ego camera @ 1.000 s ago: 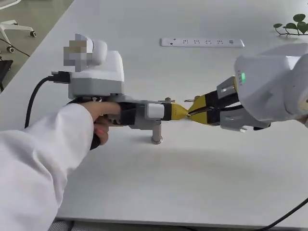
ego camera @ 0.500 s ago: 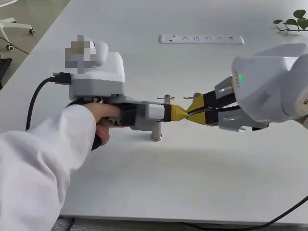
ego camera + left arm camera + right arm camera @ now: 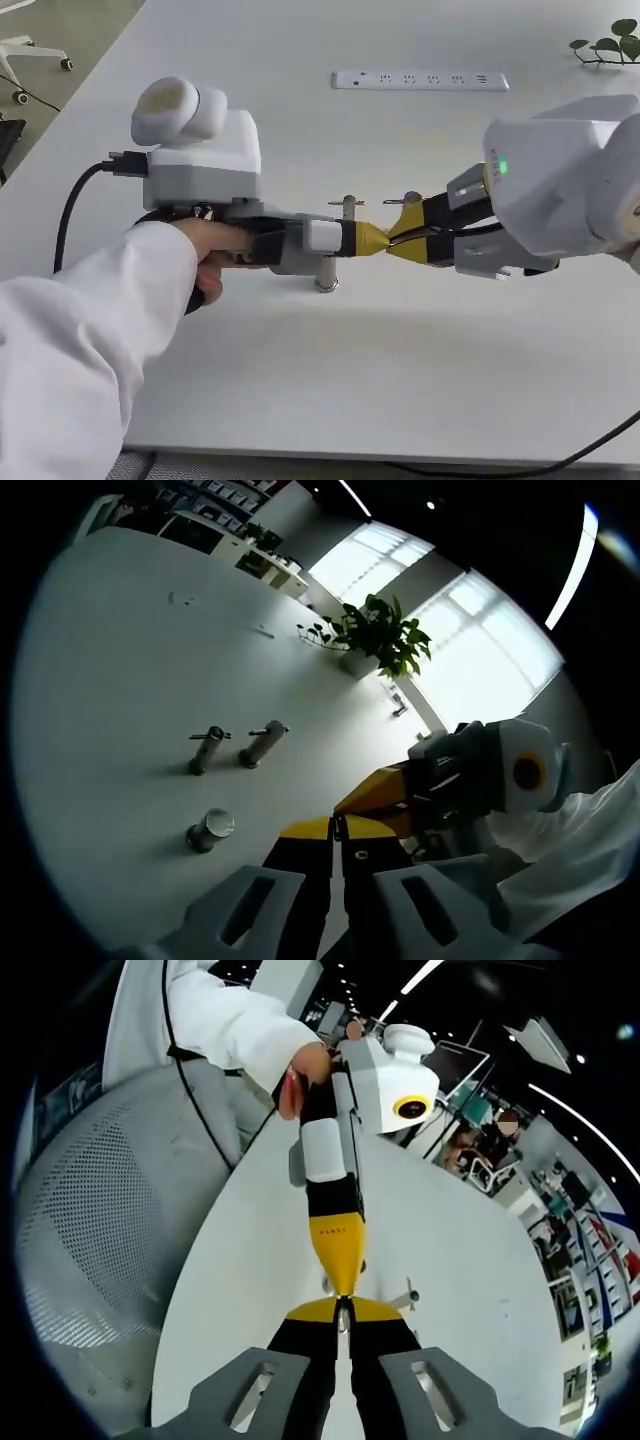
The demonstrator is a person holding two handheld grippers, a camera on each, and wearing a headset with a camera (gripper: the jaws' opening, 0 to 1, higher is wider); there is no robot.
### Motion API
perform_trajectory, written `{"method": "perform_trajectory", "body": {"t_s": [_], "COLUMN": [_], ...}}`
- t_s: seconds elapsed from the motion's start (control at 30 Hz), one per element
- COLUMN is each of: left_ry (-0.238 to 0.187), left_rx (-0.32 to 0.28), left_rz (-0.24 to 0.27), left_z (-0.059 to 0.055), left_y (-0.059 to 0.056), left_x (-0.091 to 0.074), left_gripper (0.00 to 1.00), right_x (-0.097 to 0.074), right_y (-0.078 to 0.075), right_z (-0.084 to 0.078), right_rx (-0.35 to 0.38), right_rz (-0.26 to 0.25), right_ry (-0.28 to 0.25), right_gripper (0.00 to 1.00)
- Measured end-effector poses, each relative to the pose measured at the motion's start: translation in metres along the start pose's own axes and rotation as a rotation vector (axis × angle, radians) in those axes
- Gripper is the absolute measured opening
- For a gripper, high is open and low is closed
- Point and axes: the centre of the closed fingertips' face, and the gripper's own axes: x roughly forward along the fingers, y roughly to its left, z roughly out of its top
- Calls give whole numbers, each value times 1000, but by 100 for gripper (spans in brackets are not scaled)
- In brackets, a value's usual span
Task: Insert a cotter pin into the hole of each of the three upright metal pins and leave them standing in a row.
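Metal pin (image 3: 210,830) three stands bare beside the left gripper (image 3: 335,832), two fitted pins (image 3: 262,743) beyond; its jaws and the right gripper (image 3: 342,1318) jaws are pressed together, tips meeting, likely handing over a cotter pin too small to see, next to be aligned with the bare pin's hole.

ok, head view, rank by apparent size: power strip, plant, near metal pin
1. power strip, clearly the largest
2. plant, cropped by the frame edge
3. near metal pin, with just its lower part visible
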Motion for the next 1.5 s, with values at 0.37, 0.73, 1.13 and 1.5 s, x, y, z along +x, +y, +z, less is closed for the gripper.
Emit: {"method": "perform_trajectory", "body": {"t_s": [0.37,0.73,1.13,1.5], "left_ry": [-8,9,93,130], "left_rx": [250,692,916,939], "left_rz": [39,-37,-73,-106], "left_z": [20,19,0,-11], "left_y": [2,-23,-30,-27], "left_x": [-21,-26,-23,-24], "left_gripper": [0,0,0,0], "right_x": [-6,-6,-4,-2], "right_y": [-7,11,23,31], "right_z": [-18,6,13,15], "right_rx": [246,424,417,419], "right_rz": [-17,129,171,209], "right_ry": [8,-130,-138,-146], "right_gripper": [28,25,11,0]}}
